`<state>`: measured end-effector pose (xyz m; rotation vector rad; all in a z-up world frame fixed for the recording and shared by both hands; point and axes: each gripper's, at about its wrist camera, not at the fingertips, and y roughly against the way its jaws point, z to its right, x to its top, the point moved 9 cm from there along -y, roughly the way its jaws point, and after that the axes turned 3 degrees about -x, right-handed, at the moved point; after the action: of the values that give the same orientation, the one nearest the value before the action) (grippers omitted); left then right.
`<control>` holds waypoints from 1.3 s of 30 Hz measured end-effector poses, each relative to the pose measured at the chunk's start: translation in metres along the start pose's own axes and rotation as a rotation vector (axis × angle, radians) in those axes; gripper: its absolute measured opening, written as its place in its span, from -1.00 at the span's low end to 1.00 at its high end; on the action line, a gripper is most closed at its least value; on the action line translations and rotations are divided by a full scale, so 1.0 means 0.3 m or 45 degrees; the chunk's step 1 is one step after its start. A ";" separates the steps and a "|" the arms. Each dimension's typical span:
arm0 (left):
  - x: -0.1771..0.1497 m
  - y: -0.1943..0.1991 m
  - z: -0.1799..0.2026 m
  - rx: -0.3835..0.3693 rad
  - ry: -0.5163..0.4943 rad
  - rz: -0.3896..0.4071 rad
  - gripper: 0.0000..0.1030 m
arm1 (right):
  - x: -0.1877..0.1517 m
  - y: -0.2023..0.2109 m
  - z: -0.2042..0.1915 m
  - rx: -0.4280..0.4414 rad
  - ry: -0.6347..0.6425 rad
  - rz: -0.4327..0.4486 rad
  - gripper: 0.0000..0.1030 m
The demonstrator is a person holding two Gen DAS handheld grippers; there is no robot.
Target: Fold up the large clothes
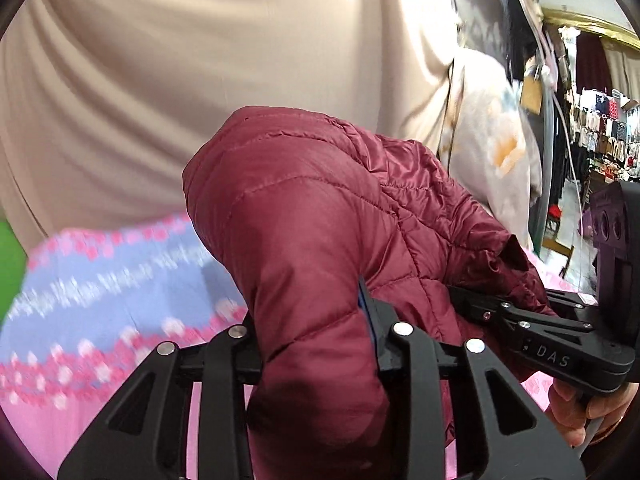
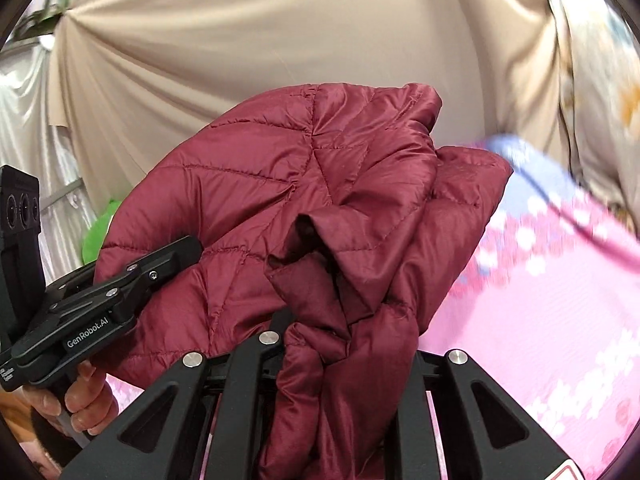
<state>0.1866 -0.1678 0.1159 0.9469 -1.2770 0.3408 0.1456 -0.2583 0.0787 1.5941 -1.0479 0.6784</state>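
The left gripper [image 1: 320,352] pinches a puffy fold of the maroon quilted jacket [image 1: 304,216], which bulges up directly ahead of its fingers. The right gripper [image 2: 344,364] clamps a bunched, thinner edge of the same jacket, the bulk billowing ahead and to its left. Below both lies a pink and blue patterned cloth [image 2: 552,280]. The jacket looks light, soft and springy, its shiny shell likely slippery, so holds probably belong on seams or hem edges rather than on padded panels.
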 end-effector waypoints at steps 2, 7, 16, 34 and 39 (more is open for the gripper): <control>0.036 0.052 -0.033 0.028 -0.016 0.063 -0.40 | 0.028 0.024 0.010 0.017 0.028 0.049 -0.72; 0.096 0.157 -0.150 0.116 -0.023 0.179 -0.39 | 0.113 -0.006 -0.110 0.054 0.117 0.149 -0.71; 0.022 0.136 -0.467 0.211 0.001 0.191 -0.37 | 0.128 -0.270 -0.298 0.183 0.138 0.073 -0.70; -0.524 -0.103 -0.821 0.196 0.270 -0.225 0.09 | -0.341 -0.700 -0.127 0.144 -0.057 -0.420 -0.16; -0.463 0.021 -0.774 0.363 0.169 -0.215 0.12 | -0.255 -0.545 -0.097 -0.004 -0.009 -0.255 -0.57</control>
<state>0.2924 0.0494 -0.0063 1.2443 -1.0354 0.4535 0.2585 -0.2000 -0.0527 1.6731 -0.8793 0.5359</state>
